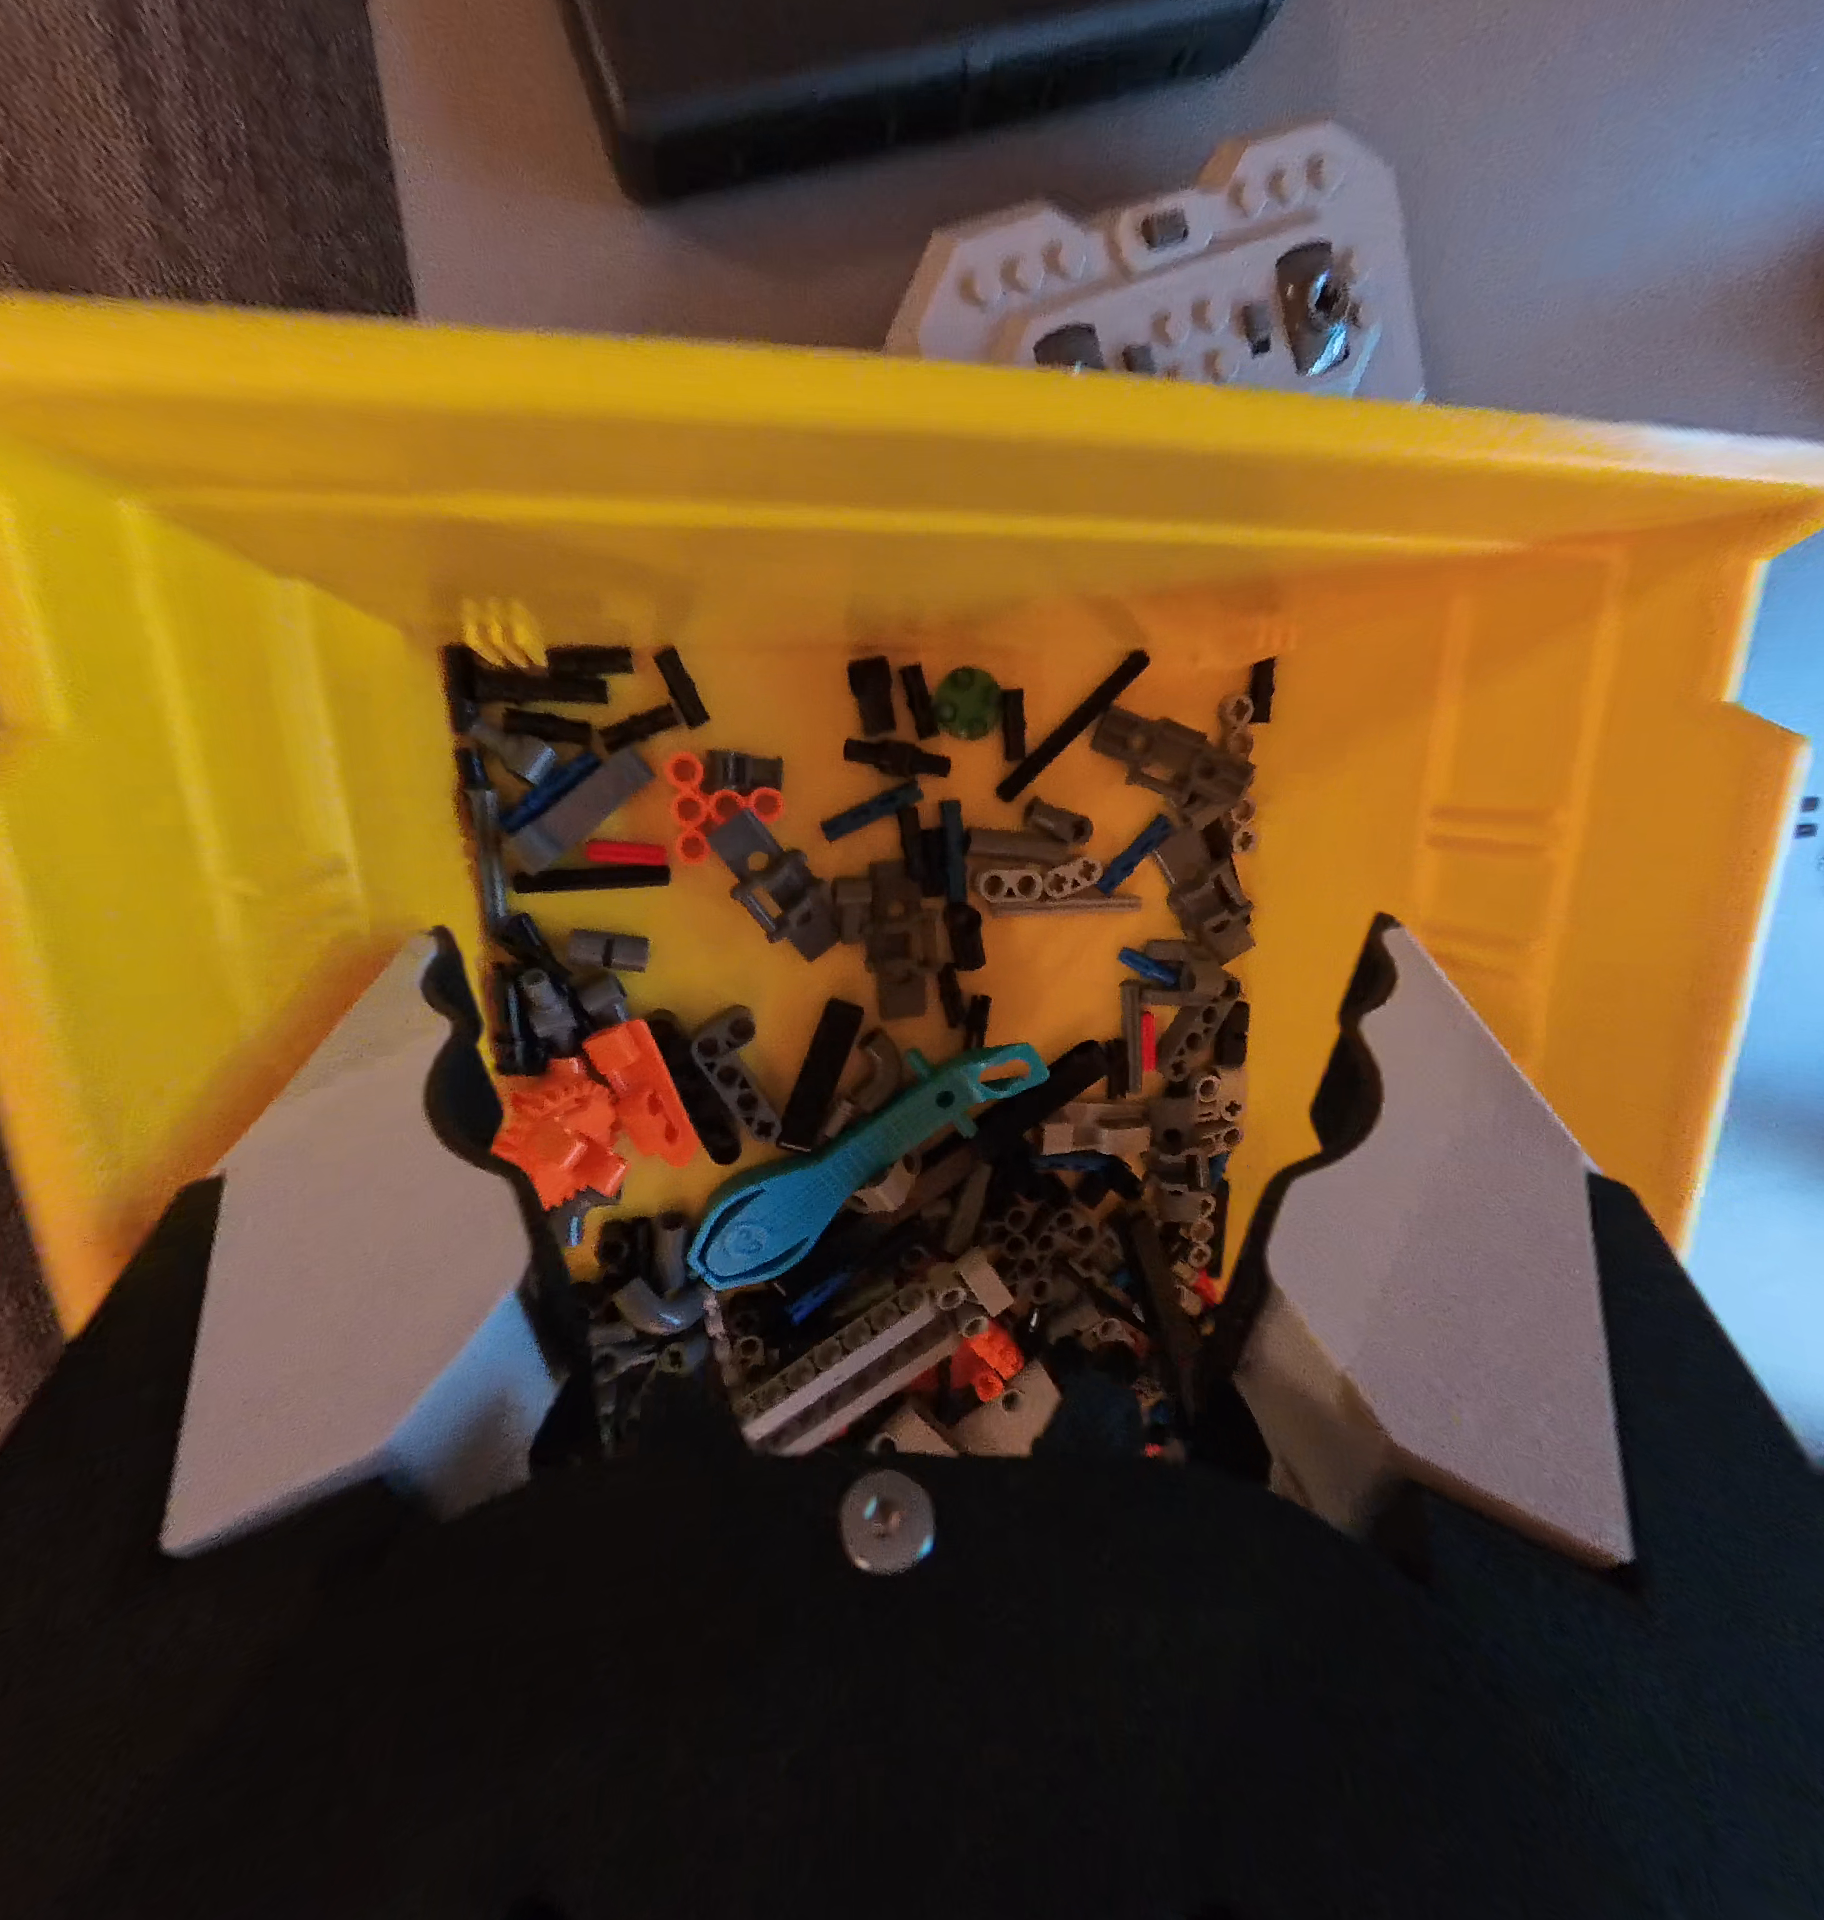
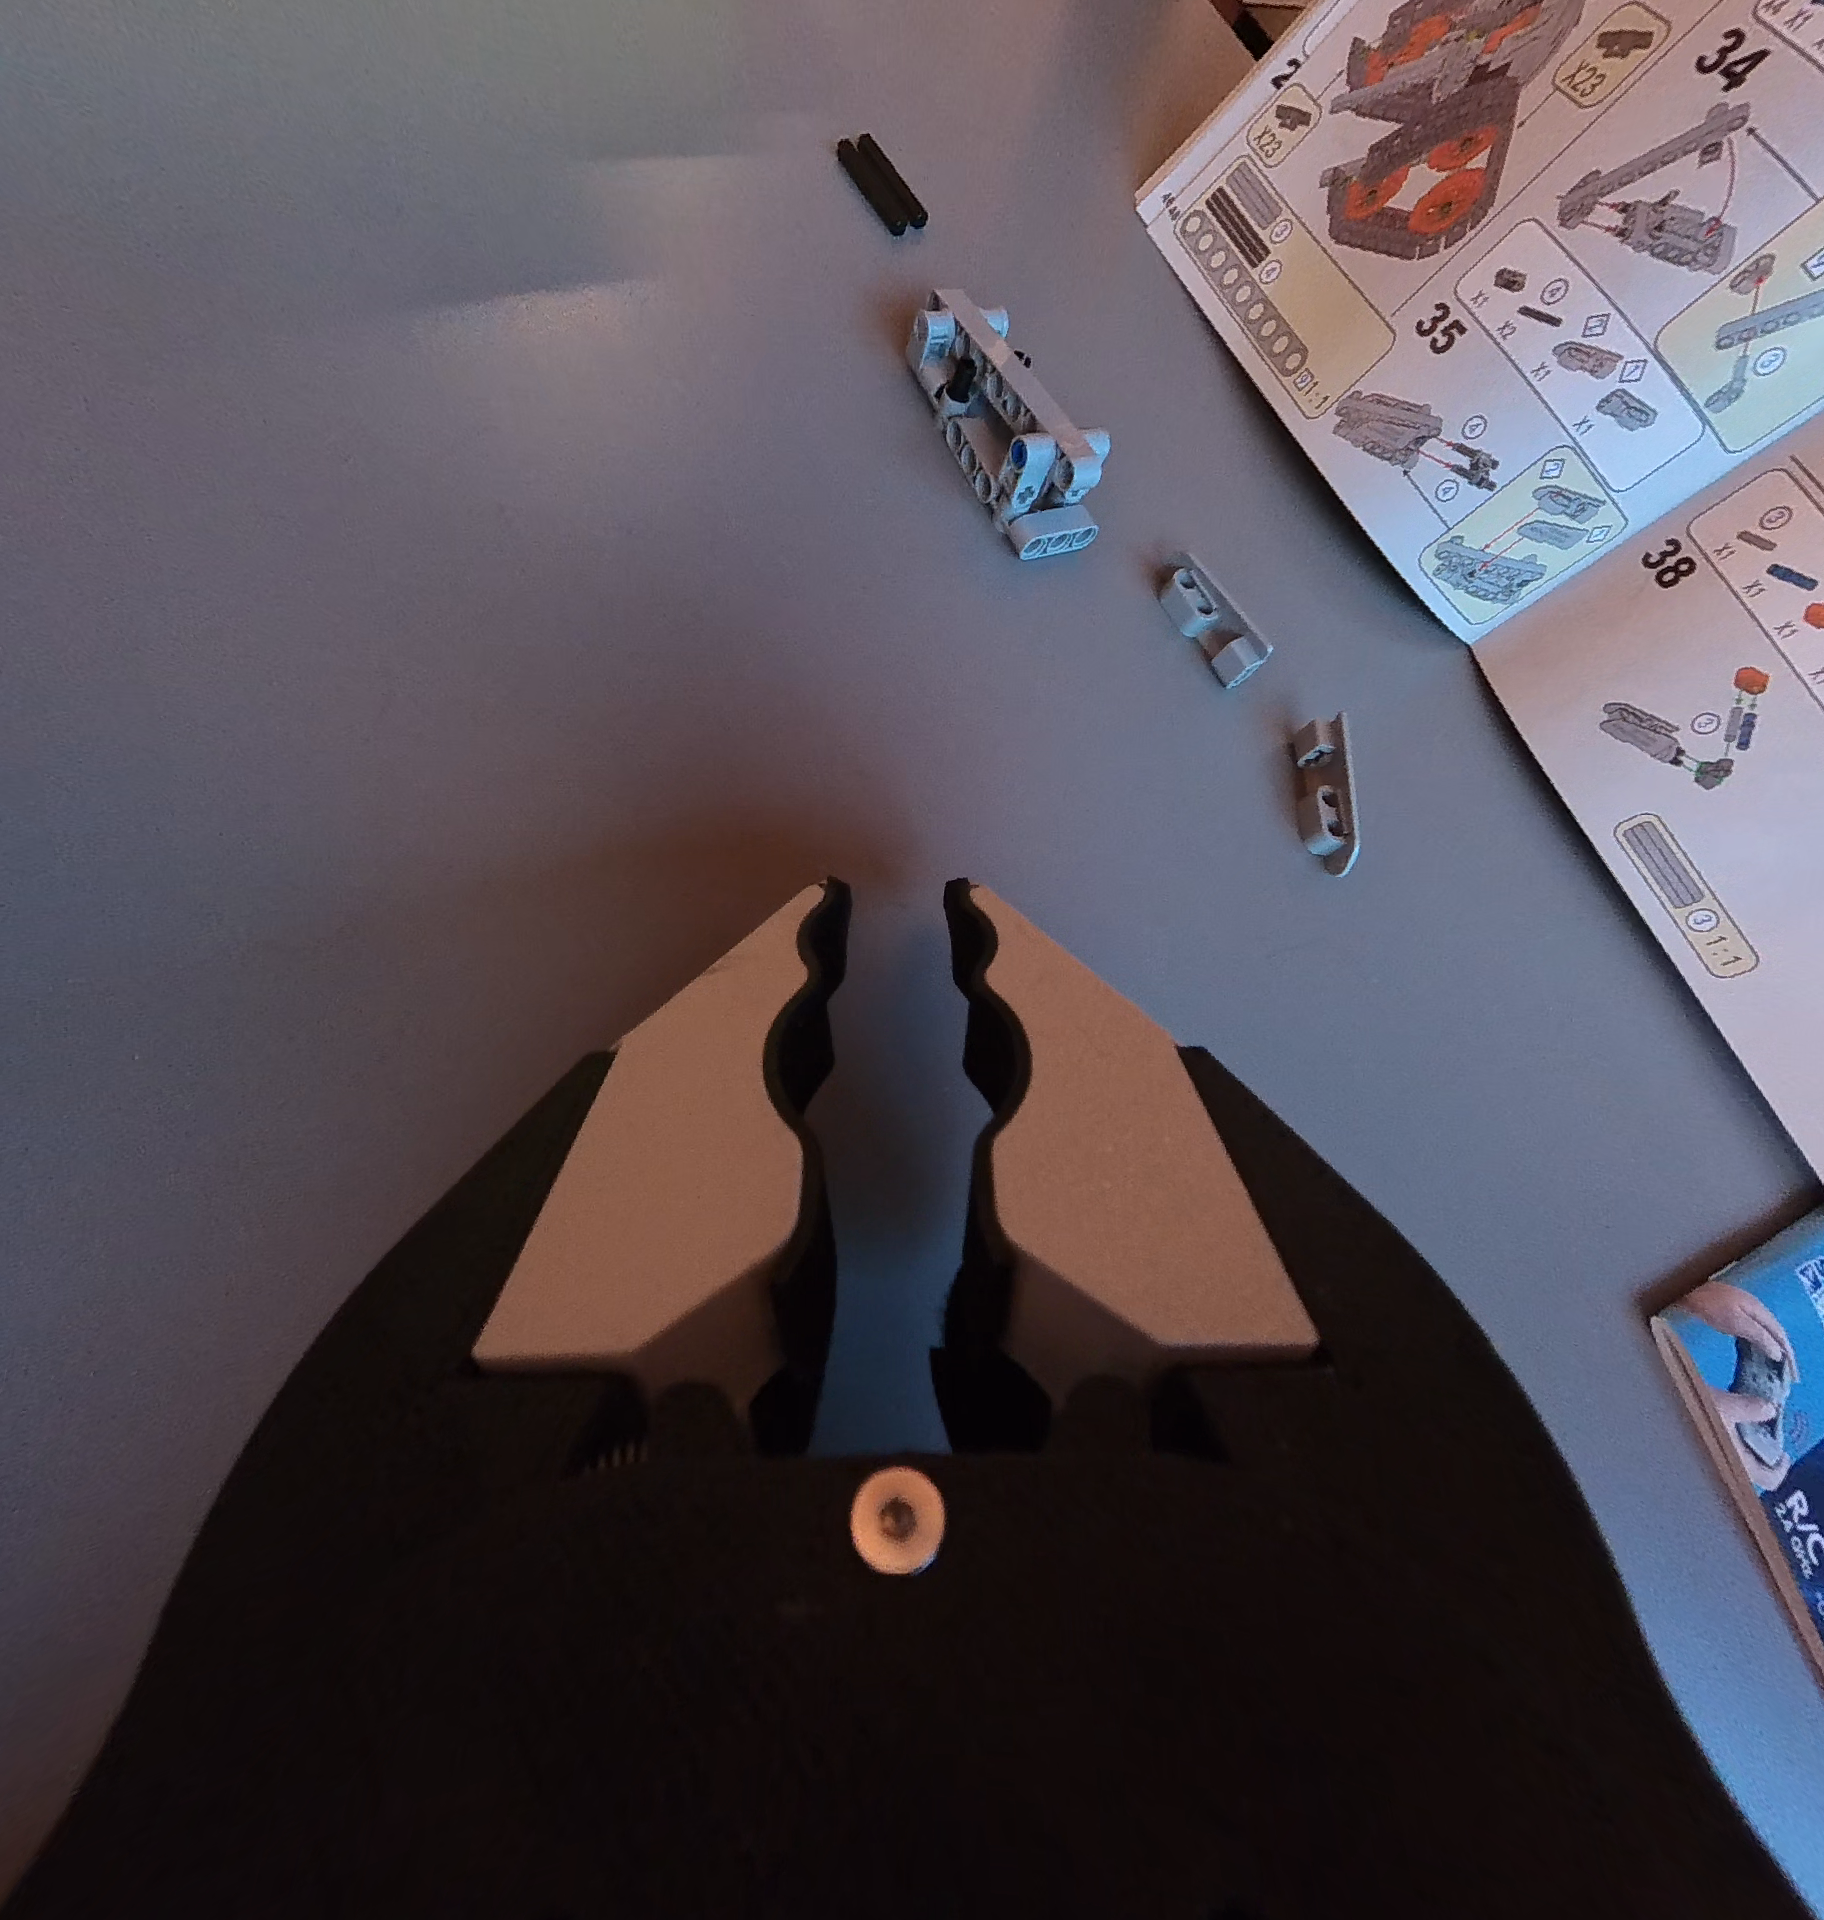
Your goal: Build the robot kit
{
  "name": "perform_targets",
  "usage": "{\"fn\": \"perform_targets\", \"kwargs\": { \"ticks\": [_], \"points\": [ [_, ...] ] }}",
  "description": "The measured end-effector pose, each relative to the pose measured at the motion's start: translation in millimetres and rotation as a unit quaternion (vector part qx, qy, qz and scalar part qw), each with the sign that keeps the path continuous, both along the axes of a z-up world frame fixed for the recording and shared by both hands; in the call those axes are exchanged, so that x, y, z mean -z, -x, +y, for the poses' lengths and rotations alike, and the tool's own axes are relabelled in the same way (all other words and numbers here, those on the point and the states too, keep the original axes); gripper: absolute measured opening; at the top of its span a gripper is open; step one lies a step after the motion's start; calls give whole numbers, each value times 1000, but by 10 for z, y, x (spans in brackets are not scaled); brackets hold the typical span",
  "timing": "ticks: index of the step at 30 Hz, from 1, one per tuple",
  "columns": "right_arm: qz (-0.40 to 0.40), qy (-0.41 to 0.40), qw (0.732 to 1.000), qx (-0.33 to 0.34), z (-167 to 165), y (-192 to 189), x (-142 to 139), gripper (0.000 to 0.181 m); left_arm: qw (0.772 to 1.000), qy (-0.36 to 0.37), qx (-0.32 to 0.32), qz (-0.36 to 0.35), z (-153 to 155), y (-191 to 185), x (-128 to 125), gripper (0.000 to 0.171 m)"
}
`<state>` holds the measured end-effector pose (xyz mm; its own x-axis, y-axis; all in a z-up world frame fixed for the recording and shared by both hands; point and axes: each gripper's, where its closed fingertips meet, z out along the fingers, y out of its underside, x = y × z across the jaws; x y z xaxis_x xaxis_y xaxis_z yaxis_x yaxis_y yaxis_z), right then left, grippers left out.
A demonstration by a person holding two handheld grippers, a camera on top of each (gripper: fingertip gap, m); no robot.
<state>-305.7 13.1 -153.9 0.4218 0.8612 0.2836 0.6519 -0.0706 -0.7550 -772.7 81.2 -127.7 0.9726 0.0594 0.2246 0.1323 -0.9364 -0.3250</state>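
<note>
My left gripper (image 1: 913, 930) is open wide and hovers over a yellow plastic bin (image 1: 887, 499). The bin holds many small black, grey, blue and orange building parts. A teal lever-shaped tool (image 1: 866, 1153) lies between the fingers, and an orange gear cluster (image 1: 586, 1112) lies by the left finger. Nothing is held. My right gripper (image 2: 894, 888) is almost shut, with a narrow gap, and is empty above a grey table. A small grey beam assembly (image 2: 1001, 416) lies ahead of it. Two black pins (image 2: 882, 187) lie farther off. Two small grey pieces (image 2: 1214, 618) (image 2: 1326, 795) lie to the right.
An open instruction booklet (image 2: 1614, 364) lies at the right, with a blue printed box (image 2: 1781, 1455) below it. Beyond the bin lie pale grey studded plates (image 1: 1178, 281) and a black case (image 1: 887, 94). A brown carpet (image 1: 160, 135) is at the left.
</note>
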Motion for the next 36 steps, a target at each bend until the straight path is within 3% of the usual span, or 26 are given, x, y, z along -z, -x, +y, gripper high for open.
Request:
{"fn": "perform_targets", "kwargs": {
  "ticks": [7,11,14,19,20,28,32,36],
  "points": [
    [0,0,1000,-2,-8,2,0,19,998,53,-5,-16,-117,-23,192,155],
    [0,1,1000,-2,-8,1,0,19,997,61,-12,-34,-160,-58,159,149],
    [0,1,1000,-3,-9,3,0,19,996,40,2,-81,-136,-206,31,135],
    [0,1,1000,-3,-10,3,0,19,997,66,-34,-13,-267,46,39,139],
    [0,0,1000,-3,-11,3,0,19,997,67,-41,-7,-273,82,45,133],
    [0,1,1000,-3,-13,3,0,19,995,98,-30,-19,-280,12,221,135],
    [0,1,1000,-4,-13,3,1,19,992,94,7,-85,-274,-249,175,130],
    [0,2,1000,-5,-15,4,1,19,996,83,-19,-17,-277,-36,101,129]
  ]
}}
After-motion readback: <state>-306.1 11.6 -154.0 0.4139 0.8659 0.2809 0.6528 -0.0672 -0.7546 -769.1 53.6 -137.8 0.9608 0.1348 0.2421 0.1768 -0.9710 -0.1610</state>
